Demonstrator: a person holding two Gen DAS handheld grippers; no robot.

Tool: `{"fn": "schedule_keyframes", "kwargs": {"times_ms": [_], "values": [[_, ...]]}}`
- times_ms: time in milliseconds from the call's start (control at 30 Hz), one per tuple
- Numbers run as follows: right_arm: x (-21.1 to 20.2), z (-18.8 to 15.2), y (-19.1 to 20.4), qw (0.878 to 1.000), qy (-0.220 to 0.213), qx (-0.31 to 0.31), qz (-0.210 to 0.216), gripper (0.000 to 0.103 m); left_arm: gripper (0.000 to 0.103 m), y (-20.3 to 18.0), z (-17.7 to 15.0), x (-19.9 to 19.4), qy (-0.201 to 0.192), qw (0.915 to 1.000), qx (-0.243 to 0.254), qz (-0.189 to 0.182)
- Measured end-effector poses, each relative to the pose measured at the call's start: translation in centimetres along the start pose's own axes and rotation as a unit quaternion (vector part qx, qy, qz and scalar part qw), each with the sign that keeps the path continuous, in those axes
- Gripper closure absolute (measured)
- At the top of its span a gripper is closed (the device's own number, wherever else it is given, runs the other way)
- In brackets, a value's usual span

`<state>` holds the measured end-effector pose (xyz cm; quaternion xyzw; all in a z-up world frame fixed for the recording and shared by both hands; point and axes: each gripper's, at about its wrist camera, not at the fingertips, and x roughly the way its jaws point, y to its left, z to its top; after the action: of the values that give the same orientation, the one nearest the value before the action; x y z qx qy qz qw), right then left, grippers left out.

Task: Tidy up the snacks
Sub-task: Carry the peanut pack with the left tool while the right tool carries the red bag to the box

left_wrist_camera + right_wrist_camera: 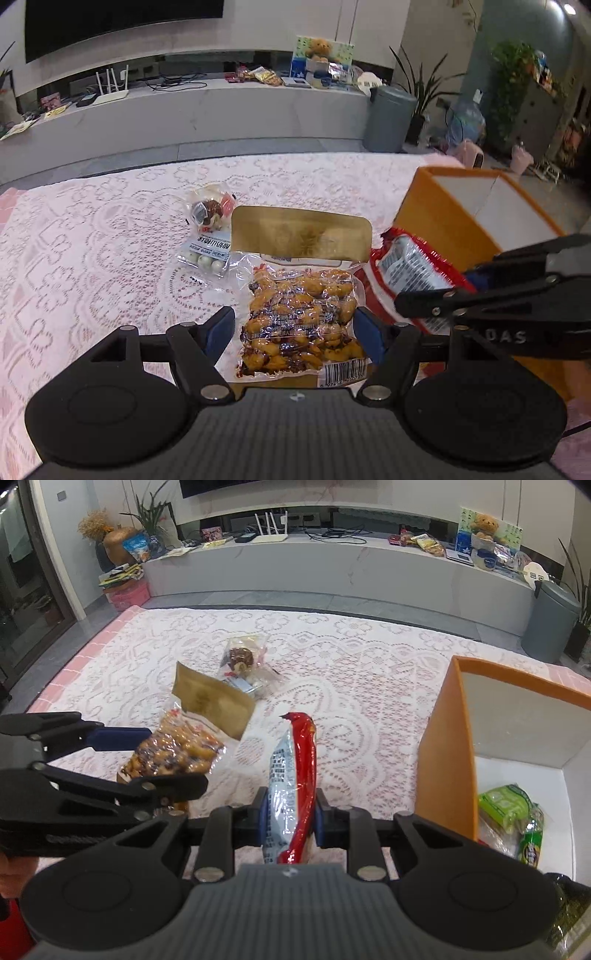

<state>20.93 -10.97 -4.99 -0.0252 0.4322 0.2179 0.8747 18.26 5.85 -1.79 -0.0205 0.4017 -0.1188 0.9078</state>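
**Two grippers, two packets, one orange box**

The right gripper [289, 818] had its blue pads clamped on a red-and-white snack packet [293, 775], which stood on edge between them, above the tablecloth and just left of the orange box [445, 753]. The left gripper [295, 330] straddled a clear bag of brown glazed snacks [299, 317] with a gold header card; its pads sat at either side of the bag, and whether they pressed it or merely flanked it could not be told from either view. In the right wrist view the bag appeared raised off the cloth, which suggested a hold.

The box, open-topped with a white lining, already held green-wrapped snacks [511, 814] in its near corner. The pink lace tablecloth [92, 236] covered the table. Two small clear packets lay farther out, one of white balls [207, 258] and one with a round brown sweet [208, 212], touching each other.

To load the red packet well, the right gripper would likely need to lift it above the orange wall, carry it over the bare white floor beside the green snacks, and let go low. The left gripper's bag, wide and floppy, looked best kept back until the box mouth was free, since the two tools sat close together.
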Motion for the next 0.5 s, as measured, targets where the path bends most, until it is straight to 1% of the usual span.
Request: {"fn": "schedule_keyframes", "kwargs": {"times_ms": [167, 333, 400, 500], "values": [[-2.9, -0.4, 0.0, 1.0, -0.014, 0.003, 0.022, 0.082, 0.022, -1.2, 0.3, -2.4, -0.017, 0.9997, -0.013, -0.013], [-6.6, -0.7, -0.5, 0.999, -0.039, 0.001, 0.035, 0.082, 0.022, -3.2, 0.6, -4.3, -0.028, 0.9991, -0.014, -0.029], [-8.0, -0.9, -0.6, 0.998, -0.048, -0.005, 0.036, 0.082, 0.022, -4.1, 0.9, -4.5, -0.026, 0.9988, -0.014, -0.039], [-10.0, -1.3, -1.1, 0.998, -0.061, -0.02, 0.024, 0.082, 0.022, -5.5, 1.7, -4.9, -0.028, 0.9981, -0.007, -0.055]]}}
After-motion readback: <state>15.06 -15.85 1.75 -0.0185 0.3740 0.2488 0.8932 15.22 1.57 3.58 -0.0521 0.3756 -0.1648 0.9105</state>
